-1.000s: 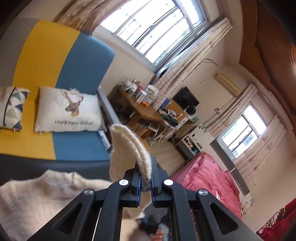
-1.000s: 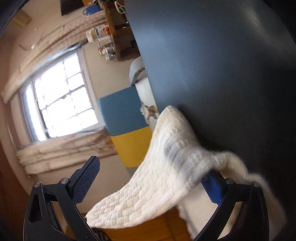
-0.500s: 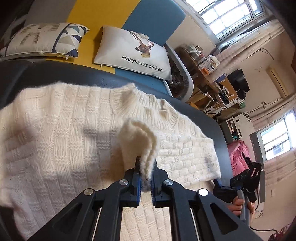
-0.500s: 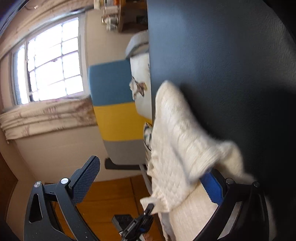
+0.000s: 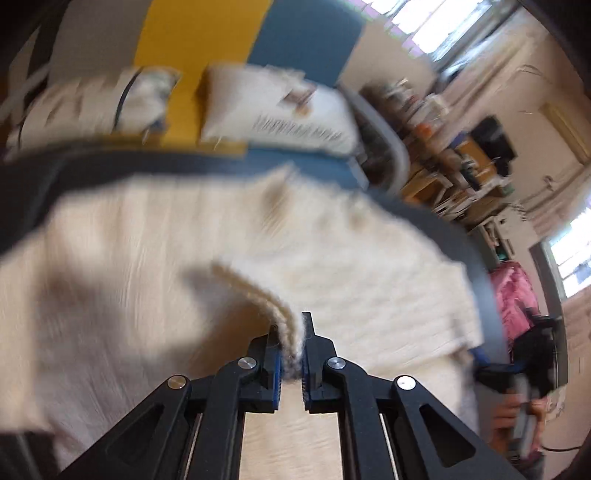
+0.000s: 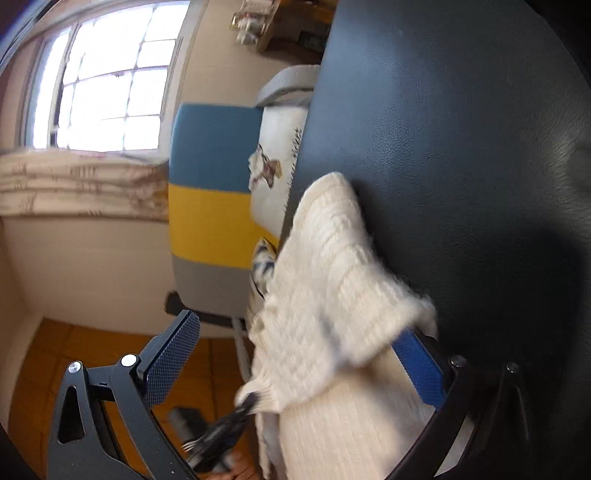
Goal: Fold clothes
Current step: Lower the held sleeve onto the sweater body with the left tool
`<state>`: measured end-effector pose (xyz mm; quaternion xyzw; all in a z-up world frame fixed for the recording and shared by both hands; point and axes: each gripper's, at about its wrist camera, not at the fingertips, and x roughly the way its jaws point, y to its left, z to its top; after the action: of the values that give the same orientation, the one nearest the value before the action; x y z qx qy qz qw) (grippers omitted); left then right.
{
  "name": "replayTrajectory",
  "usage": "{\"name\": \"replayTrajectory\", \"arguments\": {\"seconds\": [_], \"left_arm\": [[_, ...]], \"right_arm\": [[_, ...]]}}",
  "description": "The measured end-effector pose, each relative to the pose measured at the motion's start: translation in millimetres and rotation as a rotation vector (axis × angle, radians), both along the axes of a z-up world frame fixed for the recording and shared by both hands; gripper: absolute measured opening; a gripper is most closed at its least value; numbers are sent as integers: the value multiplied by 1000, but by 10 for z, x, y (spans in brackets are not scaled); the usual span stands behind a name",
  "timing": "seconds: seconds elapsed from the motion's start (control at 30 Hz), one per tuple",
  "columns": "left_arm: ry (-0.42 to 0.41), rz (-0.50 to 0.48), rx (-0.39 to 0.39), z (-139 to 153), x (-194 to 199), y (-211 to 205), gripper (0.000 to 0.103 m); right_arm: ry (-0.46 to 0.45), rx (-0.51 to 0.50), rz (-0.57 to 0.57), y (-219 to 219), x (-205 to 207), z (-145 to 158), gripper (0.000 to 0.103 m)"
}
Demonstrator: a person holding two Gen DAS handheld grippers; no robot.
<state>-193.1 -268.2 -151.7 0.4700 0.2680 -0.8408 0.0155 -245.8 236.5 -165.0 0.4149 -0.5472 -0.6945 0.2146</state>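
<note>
The left gripper [image 5: 291,354], black with blue pads, is clamped on a folded edge of the cream chunky-knit sweater [image 5: 147,280], which lies spread over the dark, leather-grained round table [image 6: 461,147]. The right gripper [image 6: 295,362] stands with its jaws wide apart; a corner of the sweater drapes across its right pad without being squeezed.

In the left wrist view the knit covers most of the table, leaving a bare dark band along the far rim. In the right wrist view the sweater sits at the table's near edge, and a broad bare stretch of tabletop lies beyond it.

Behind the table is a sofa with grey, yellow and blue panels [image 5: 199,33]. On it rest a white cushion with a deer print [image 5: 273,110], its line of writing too blurred to read, and a white cushion with a dark geometric pattern [image 5: 92,103]. Farther off are a cluttered wooden desk [image 5: 454,155], bright windows with pale curtains [image 6: 99,92], pink bedding [image 5: 513,295] and an orange floor [image 6: 44,354].
</note>
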Motion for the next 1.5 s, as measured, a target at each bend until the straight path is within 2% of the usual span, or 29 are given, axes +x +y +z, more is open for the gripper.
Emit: {"name": "replayTrajectory", "arguments": {"seconds": [0.1,0.17,0.2,0.3,0.33,0.4,0.47,0.53,0.63,0.7,0.9,1.07,1.13,1.2,1.27,1.3,1.33,1.43,1.5], "left_arm": [[13,44,73,-137,135,-132,7],[11,68,125,-163,168,-218,7],[8,67,129,-170,164,-223,7],[-1,60,128,-189,133,-206,7],[-5,56,121,-194,115,-187,8],[-10,59,120,-199,76,-186,8],[-13,70,140,-195,80,-197,9],[-13,75,152,-188,97,-201,9],[-12,65,169,-180,99,-207,9],[-13,57,191,-185,100,-208,16],[-26,43,249,-169,107,-257,23],[-14,59,245,-42,129,-407,27],[-40,64,247,-69,74,-428,29],[-74,71,234,-128,8,-408,29],[-68,85,186,-121,-40,-349,17],[-42,93,156,-62,-44,-317,6],[-2,96,138,28,-37,-288,6],[214,76,157,491,54,-209,6],[320,44,125,780,113,-150,6]], "right_arm": [[35,93,92,42,94,157,103],[59,271,151,80,209,279,103],[88,409,169,87,283,356,103],[249,972,235,-117,543,581,103],[299,1083,255,-184,609,600,103],[341,1163,252,-253,620,587,97],[370,1246,241,-345,590,547,83],[366,1286,255,-502,451,467,75],[341,1287,286,-605,358,339,75],[351,1302,263,-627,350,330,75],[357,1396,208,-763,40,290,74],[398,1448,268,-938,-26,304,40],[404,1471,298,-994,-22,275,34],[399,1474,311,-1002,-19,260,32],[396,1474,318,-997,-10,262,32],[396,1479,323,-997,-13,266,32],[396,1477,324,-993,-14,278,32],[417,1471,304,-973,4,364,28],[424,1467,284,-970,-3,399,28]]}}
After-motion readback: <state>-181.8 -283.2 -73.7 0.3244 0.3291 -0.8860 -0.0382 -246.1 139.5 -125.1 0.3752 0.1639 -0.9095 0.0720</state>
